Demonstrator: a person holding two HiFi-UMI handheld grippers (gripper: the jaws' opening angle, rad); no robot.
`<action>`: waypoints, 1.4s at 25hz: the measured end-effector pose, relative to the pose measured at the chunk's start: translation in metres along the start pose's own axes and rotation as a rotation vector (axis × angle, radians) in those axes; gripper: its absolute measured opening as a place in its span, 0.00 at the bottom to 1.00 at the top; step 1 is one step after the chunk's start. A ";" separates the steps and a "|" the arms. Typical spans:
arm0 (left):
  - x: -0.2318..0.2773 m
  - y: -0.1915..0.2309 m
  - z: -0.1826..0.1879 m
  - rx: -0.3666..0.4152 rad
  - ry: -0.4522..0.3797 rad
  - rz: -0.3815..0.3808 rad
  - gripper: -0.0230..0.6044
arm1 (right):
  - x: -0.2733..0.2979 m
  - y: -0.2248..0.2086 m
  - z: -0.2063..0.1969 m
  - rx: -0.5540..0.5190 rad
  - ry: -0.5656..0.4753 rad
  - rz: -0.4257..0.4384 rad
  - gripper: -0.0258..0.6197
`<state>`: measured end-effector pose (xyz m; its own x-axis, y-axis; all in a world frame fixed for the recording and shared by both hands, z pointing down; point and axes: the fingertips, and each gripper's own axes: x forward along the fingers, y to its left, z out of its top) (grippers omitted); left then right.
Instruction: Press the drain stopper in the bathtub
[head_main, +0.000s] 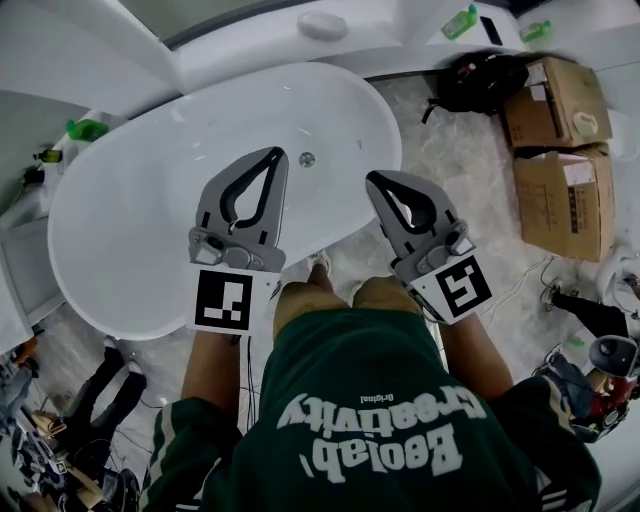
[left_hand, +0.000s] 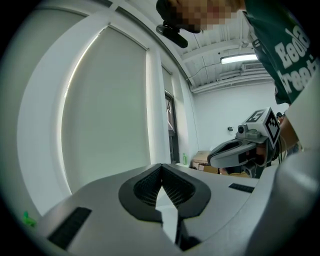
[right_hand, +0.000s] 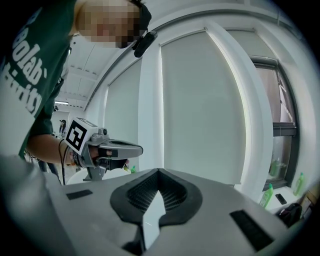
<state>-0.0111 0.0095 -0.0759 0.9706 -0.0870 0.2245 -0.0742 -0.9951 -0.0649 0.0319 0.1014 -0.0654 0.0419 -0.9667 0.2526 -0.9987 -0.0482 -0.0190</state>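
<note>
Head view, standing at the tub rim.

- Tools: 2, one per hand. Left tool (head_main: 277, 153): jaws closed, tips meeting, nothing between them. Right tool (head_main: 371, 180): the same, closed and empty. Each tool's own view confirms this, with the ribbed pads converging to a point. Both tools are held above the tub, side by side and apart, pointing toward its far side.
- White oval bathtub (head_main: 120, 210): 1, lying diagonally across the view.
- Small round metal drain stopper (head_main: 307, 159): 1, on the tub floor close to the far wall. In the head view it lies between the two tool tips, just beside the left tip. Neither tool touches it.
- Brown cardboard boxes: 2, on the floor at right, one (head_main: 555, 100) behind the other (head_main: 565, 205).
- Black bag (head_main: 482, 80): 1, on the floor beside the farther box.
- Green bottles: 2, on the white ledge at the top right (head_main: 460, 20) (head_main: 535, 30).
- Green object (head_main: 86, 128): 1, on the left ledge; kind not discernible.
</note>
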 end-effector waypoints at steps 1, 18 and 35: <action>0.001 0.004 -0.001 0.000 -0.003 0.006 0.04 | 0.002 -0.002 0.000 -0.001 0.000 -0.003 0.06; 0.012 0.032 0.011 -0.001 -0.040 0.245 0.04 | 0.044 -0.033 0.008 -0.013 -0.005 0.099 0.06; 0.109 0.036 -0.066 -0.135 0.156 0.566 0.04 | 0.131 -0.121 -0.092 -0.077 0.196 0.547 0.06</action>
<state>0.0772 -0.0384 0.0106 0.7275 -0.6006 0.3318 -0.6078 -0.7884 -0.0945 0.1552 0.0038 0.0591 -0.4798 -0.7809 0.3999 -0.8730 0.4705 -0.1287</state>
